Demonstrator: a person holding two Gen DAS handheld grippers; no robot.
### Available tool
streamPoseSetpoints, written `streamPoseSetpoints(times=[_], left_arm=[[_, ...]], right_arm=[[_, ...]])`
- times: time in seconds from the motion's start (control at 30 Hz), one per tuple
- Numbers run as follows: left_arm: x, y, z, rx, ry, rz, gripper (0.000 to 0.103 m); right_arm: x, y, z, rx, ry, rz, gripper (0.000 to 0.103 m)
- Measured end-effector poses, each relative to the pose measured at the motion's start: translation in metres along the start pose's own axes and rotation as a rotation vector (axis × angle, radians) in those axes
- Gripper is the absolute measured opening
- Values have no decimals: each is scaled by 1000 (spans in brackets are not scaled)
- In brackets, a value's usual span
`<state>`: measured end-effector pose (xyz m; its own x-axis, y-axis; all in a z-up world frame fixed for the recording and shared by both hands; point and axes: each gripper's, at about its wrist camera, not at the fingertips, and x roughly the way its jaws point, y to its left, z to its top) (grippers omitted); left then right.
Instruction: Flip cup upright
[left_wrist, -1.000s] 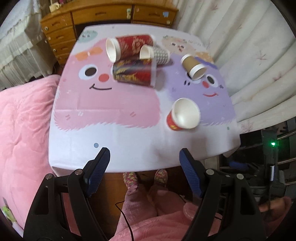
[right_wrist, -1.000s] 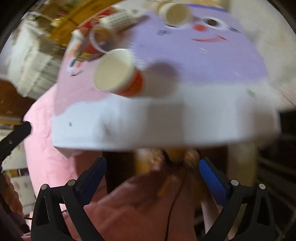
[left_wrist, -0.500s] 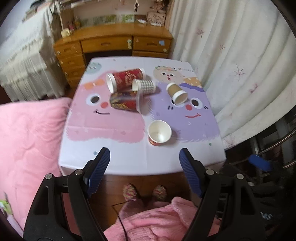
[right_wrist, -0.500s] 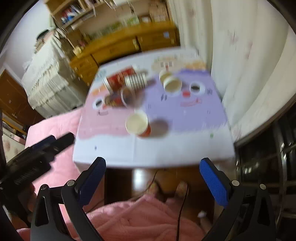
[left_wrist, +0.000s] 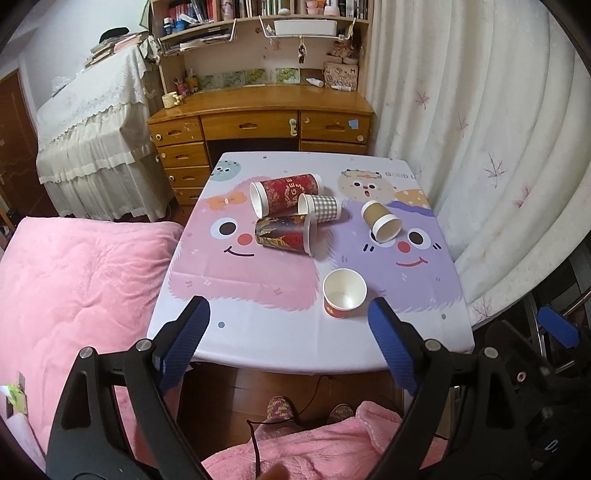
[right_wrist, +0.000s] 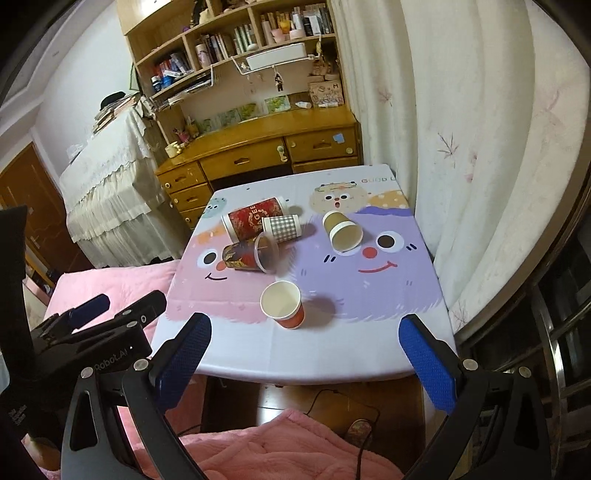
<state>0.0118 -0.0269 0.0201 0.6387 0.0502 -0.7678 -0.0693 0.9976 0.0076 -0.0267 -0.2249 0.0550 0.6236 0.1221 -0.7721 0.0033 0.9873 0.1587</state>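
A small red paper cup (left_wrist: 343, 294) (right_wrist: 283, 305) stands upright near the table's front edge. Several cups lie on their sides behind it: a large red cup (left_wrist: 284, 193) (right_wrist: 253, 220), a checked cup (left_wrist: 320, 208) (right_wrist: 281, 228), a dark patterned cup (left_wrist: 286, 234) (right_wrist: 251, 254) and a brown cup (left_wrist: 380, 220) (right_wrist: 341, 230). My left gripper (left_wrist: 288, 343) is open and empty, held back from the table's front edge. My right gripper (right_wrist: 304, 350) is open and empty, also in front of the table.
The table (left_wrist: 258, 332) has a pink and purple cartoon cloth. A pink bed (left_wrist: 74, 288) lies to the left, a white curtain (left_wrist: 480, 147) to the right, a wooden desk (left_wrist: 258, 118) behind. My left gripper's body (right_wrist: 92, 332) shows in the right wrist view.
Both grippers have pulled back and up from the table, so the whole table and room show. The small red cup, lying tipped a second ago, now stands upright.
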Motion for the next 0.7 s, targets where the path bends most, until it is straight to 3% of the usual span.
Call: streamPoseSetpoints(times=[0.07,0.1,0.7], left_arm=[[-5,1,-1,-4,-11,4,102],[-5,1,-1,-5,-14,7,103],[-14,4,6,-3,-59,29,103]], right_arm=[[0,0,-1,-3,4,-2,103],[-1,1,-1,-5,5,0,103],[12,6,0,-17,20,2,103]])
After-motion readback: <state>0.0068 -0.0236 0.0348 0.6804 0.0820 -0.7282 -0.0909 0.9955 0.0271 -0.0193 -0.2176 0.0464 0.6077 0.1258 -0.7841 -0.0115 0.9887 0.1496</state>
